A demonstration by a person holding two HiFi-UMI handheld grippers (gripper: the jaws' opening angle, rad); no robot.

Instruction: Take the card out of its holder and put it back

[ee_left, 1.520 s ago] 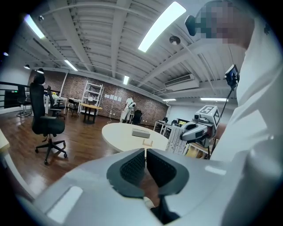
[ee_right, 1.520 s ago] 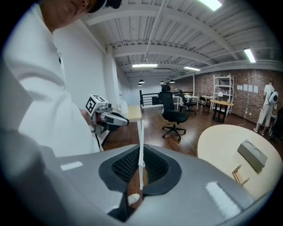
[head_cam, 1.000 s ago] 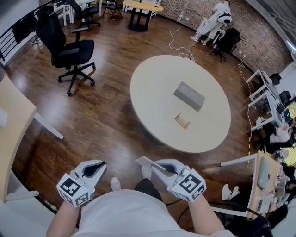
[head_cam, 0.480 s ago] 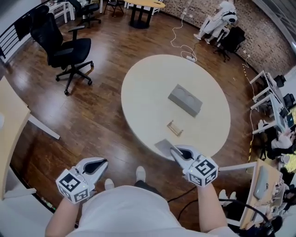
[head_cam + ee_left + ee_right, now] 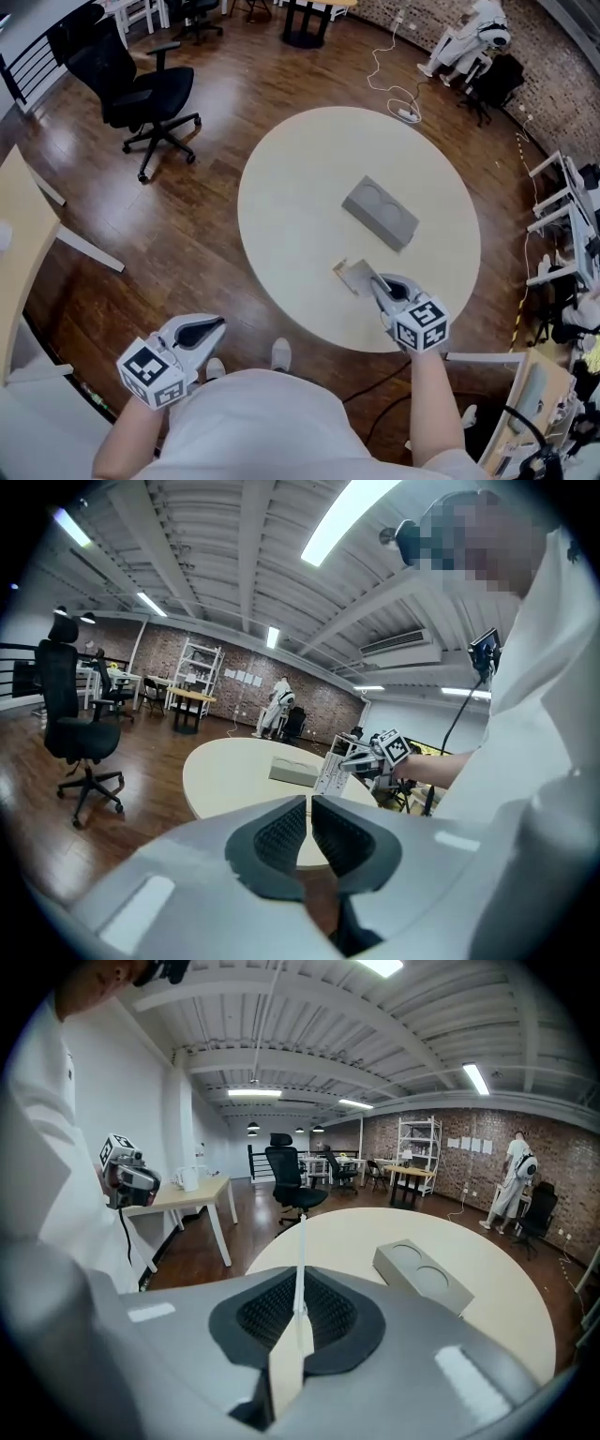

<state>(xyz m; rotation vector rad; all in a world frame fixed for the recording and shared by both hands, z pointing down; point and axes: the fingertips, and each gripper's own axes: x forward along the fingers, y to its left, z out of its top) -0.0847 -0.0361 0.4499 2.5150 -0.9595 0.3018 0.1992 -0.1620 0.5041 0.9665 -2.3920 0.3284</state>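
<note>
My right gripper (image 5: 377,282) is shut on a pale card (image 5: 357,277) and holds it over the near part of the round cream table (image 5: 300,178). The card covers most of the small wooden holder (image 5: 337,268); I cannot tell whether they touch. In the right gripper view the card (image 5: 300,1260) stands edge-on between the shut pads. From the left gripper view I see the right gripper (image 5: 370,758) and its card (image 5: 330,773) above the table. My left gripper (image 5: 202,330) hangs low by my body, off the table, shut with nothing in it.
A grey block with two round recesses (image 5: 380,213) lies on the table beyond the holder. A black office chair (image 5: 141,89) stands at the far left, a wooden desk (image 5: 19,253) at the left edge. A power strip and cable (image 5: 406,114) lie on the floor behind the table.
The right gripper has carried the card forward from beside my body, over the table's near edge, to the holder. The left gripper has barely moved.
</note>
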